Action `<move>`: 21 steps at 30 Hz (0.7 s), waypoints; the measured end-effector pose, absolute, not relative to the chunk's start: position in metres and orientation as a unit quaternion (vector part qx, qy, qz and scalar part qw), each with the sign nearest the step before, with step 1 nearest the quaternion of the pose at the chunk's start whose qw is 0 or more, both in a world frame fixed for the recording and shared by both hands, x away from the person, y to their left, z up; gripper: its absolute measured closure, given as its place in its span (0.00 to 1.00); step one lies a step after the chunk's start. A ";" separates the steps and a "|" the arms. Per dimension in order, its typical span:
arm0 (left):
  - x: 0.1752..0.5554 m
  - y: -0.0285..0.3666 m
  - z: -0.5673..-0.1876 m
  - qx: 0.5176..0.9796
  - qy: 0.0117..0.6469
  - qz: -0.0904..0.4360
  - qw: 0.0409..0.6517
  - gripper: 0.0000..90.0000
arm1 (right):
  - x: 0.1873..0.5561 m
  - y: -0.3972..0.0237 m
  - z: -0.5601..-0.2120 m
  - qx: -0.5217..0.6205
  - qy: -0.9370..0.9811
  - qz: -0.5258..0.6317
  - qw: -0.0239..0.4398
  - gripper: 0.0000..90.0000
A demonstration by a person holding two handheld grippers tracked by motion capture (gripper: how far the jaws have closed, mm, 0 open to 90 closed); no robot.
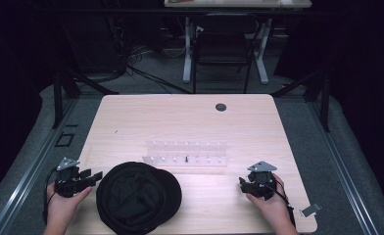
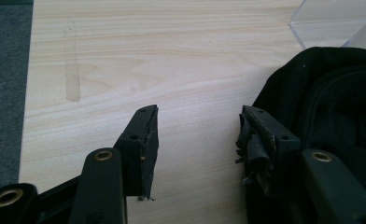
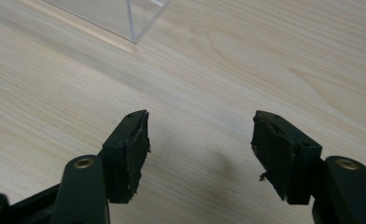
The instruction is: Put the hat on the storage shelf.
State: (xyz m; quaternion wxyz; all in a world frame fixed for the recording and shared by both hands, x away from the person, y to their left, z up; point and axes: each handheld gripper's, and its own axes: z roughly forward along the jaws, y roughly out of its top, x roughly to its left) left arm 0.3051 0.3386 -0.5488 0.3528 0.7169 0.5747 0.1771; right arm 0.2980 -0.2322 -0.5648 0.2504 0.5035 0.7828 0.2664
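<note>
Black cloth, a cap (image 1: 138, 197), lies in the high view just right of the left claw (image 1: 96, 176), brim toward the right claw (image 1: 243, 183), long axis across the table. In the left claw view the spread jaws hold nothing, the cap (image 2: 330, 102) beside the right-hand one; better to pinch its edge squarely. In the right claw view the right claw (image 3: 200, 140) gapes empty over wood, a clear rack (image 3: 120, 14) ahead.

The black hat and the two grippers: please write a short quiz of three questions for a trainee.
1. True or false: the left gripper has its fingers shut on the hat.
2. Which thing lies just beyond the hat on the table? A) clear rack B) mug C) book
3. Fill in: the right gripper points at bare ____.

Key: 1 false, open beside the hat; 2 A, the clear rack; 3 table.
</note>
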 end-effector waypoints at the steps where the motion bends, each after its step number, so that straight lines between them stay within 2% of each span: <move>1: 0.305 0.339 -0.549 0.715 0.575 0.178 0.354 0.54 | 0.298 -0.232 -0.565 0.501 0.784 0.263 0.255 0.41; 5: 0.305 0.341 -0.547 0.711 0.581 0.177 0.354 0.57 | 0.296 -0.232 -0.563 0.503 0.779 0.274 0.257 0.45; 10: 0.306 0.339 -0.545 0.718 0.582 0.160 0.347 0.61 | 0.292 -0.230 -0.556 0.502 0.776 0.278 0.261 0.56; 17: 0.305 0.330 -0.537 0.728 0.574 0.152 0.342 0.61 | 0.291 -0.228 -0.553 0.515 0.773 0.285 0.238 0.61; 21: 0.308 0.329 -0.534 0.727 0.578 0.141 0.342 0.60 | 0.291 -0.231 -0.554 0.520 0.768 0.291 0.232 0.60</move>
